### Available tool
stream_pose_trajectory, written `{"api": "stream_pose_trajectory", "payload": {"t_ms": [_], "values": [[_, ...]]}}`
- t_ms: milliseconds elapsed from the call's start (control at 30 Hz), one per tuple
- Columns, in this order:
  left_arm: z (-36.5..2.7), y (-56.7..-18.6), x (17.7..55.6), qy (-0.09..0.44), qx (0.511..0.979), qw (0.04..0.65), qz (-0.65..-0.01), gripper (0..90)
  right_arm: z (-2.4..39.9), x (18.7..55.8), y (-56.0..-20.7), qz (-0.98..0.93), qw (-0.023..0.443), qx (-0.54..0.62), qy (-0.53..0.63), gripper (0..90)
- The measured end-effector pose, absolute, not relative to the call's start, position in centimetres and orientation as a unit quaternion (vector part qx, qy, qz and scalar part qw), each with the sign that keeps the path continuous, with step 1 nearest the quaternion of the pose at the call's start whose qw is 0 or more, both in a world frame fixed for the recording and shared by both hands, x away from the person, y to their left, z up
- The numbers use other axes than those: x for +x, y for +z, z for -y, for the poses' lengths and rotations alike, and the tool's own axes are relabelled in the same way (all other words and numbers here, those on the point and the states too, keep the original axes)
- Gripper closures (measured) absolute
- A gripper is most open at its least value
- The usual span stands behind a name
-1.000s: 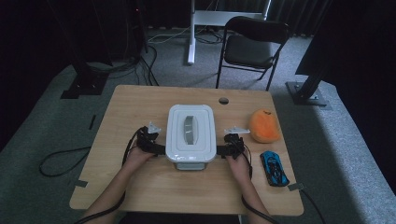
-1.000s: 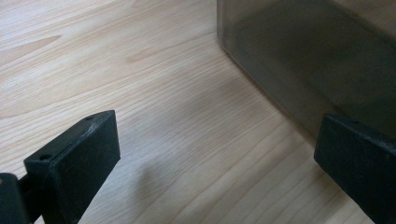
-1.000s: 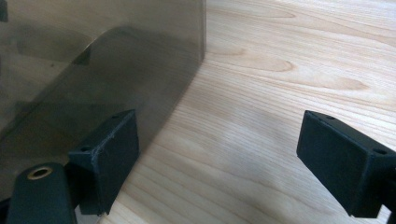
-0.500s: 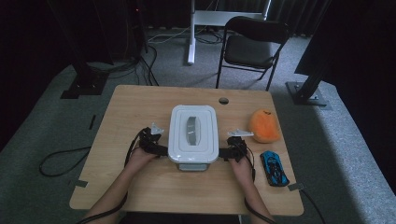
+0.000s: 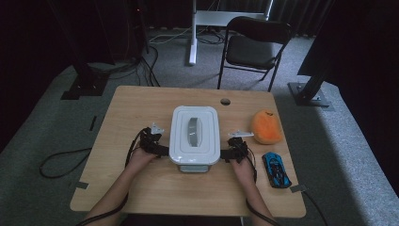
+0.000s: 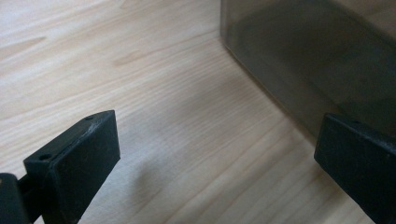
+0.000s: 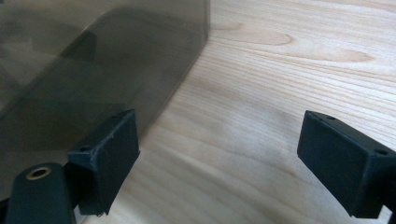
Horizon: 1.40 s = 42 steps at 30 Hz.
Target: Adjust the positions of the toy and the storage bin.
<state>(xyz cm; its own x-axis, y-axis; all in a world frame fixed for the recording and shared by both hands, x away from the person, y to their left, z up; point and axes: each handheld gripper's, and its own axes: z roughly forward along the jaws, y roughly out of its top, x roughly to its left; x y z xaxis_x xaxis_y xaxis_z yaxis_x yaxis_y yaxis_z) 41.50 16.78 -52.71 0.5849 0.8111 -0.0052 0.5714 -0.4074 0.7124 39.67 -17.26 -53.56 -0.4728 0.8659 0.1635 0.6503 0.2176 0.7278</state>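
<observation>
White, round-cornered lidded container sits between left gripper and right gripper, jaws wide, empty.

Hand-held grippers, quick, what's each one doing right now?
Left hand-held gripper: open, holding nothing, beside the container.
Right hand-held gripper: open, holding nothing.

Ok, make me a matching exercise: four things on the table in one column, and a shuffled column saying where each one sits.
Things:
1. white lidded box
2. orange plush toy
3. blue toy car
4. left hand-held gripper

Places:
A. near the table's right edge, in front of the plush
B. at the box's left side, jaws wide apart
C. mid-table, between both grippers
D. right of the box, farther back

Pairs: 1-C, 2-D, 3-A, 4-B
</observation>
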Motion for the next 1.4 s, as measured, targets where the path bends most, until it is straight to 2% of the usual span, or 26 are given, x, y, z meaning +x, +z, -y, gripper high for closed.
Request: {"api": "stream_pose_trajectory", "payload": {"t_ms": [433, 633, 1400], "values": [[-16.6, -52.3, 42.7, 0.183, 0.817, 0.342, -0.427, 0.6, 16.7, 41.9, -53.1, -0.76, 0.165, 0.509, 0.368, 11.8], [-16.4, -51.8, 42.7, 0.191, 0.817, 0.339, -0.426, 0.7, 16.9, 42.4, -52.8, -0.755, 0.145, 0.518, 0.375, 12.8], [-15.9, -51.3, 40.8, 0.205, 0.816, 0.336, -0.424, 3.6, 17.0, 39.6, -52.0, -0.775, 0.133, 0.488, 0.38, 14.5]]}}
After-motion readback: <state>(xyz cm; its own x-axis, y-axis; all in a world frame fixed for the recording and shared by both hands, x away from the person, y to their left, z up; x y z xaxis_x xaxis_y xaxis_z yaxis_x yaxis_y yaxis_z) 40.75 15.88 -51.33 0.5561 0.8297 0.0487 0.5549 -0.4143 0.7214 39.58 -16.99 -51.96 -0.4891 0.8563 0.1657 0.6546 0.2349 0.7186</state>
